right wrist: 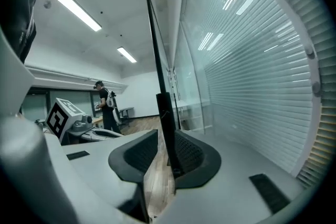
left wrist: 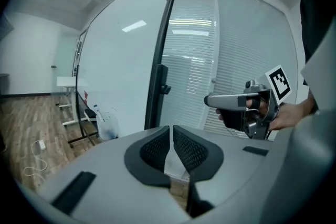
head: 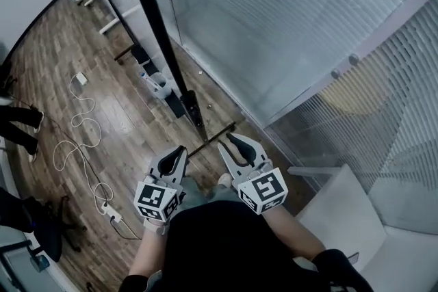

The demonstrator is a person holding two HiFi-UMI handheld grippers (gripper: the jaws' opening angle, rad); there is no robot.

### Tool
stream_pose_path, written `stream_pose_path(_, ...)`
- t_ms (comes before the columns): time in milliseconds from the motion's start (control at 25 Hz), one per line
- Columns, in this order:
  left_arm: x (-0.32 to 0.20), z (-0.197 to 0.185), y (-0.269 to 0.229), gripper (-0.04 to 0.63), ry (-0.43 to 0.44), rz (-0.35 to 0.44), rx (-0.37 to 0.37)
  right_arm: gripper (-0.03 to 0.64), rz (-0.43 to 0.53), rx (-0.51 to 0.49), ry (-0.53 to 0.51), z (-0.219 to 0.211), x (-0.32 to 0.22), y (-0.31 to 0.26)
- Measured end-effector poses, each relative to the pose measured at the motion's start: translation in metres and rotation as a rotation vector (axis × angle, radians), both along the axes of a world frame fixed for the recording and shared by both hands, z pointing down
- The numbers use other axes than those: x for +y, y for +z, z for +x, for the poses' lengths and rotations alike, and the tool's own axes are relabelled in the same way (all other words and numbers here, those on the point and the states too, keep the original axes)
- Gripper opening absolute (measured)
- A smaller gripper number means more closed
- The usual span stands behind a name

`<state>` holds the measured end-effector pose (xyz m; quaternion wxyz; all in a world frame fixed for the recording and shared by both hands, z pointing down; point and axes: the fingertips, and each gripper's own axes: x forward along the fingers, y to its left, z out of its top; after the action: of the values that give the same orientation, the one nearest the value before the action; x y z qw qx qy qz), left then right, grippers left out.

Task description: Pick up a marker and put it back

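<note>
Far out to the left of the left gripper (head: pixel 179 150), a white cable (head: pixel 79 140) loops over the wooden floor (head: pixel 130 106) and runs down to a power strip (head: pixel 111 214) that lies level with the gripper's marker cube. A person's legs (head: pixel 20 121) show at the edge, farther left again.

The left gripper is clenched on nothing. In its own view the two ribbed pads (left wrist: pixel 156 147) meet at their tips with only a thin slit lower down, and only floor and glass show behind them. Ahead of it and a little to its left, a white bag (left wrist: pixel 106 123) stands on the floor against the foot of the glass.

Between the two grippers and ahead of them, a black post (head: pixel 154 24) comes down to the floor. In the right gripper view it lines up with the gap between the jaws, but it stands well beyond them.

The right gripper (head: pixel 229 142) is held just beside the left one, tips at about the same height, and it is released — its jaws stand apart with bare floorboards showing through the gap and nothing between the pads.

Ahead and to the right of the right gripper runs a glass wall with blinds (head: pixel 287 17), and below it on that side sits a white tabletop (head: pixel 342 212).

Where the marker lies cannot be told from any of these views.
</note>
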<state>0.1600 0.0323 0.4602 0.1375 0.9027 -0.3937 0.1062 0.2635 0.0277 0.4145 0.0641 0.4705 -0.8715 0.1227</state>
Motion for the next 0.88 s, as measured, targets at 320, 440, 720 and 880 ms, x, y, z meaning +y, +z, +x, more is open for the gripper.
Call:
stream_pose_path(320,-0.021,-0.063,0.008,0.035,-0.134,-0.008,-0.003,0.107,-0.019,-0.001,-0.157,-0.082,-0.039,0.005)
stream_pose_path(440,-0.028,-0.091,0.009,0.035,-0.17,-0.009,-0.007,0.107,-0.036,0.002,-0.17,-0.108,-0.052,0.014)
stream_pose_path(720,-0.049,-0.167,0.015,0.035,-0.23,-0.028,0.003,0.107,-0.06,0.094,-0.149,-0.17,-0.093,0.039)
stream_pose_path(880,-0.06,-0.206,0.025,0.035,-0.238,-0.05,0.0,0.107,-0.064,0.164,-0.103,-0.198,-0.118,0.056)
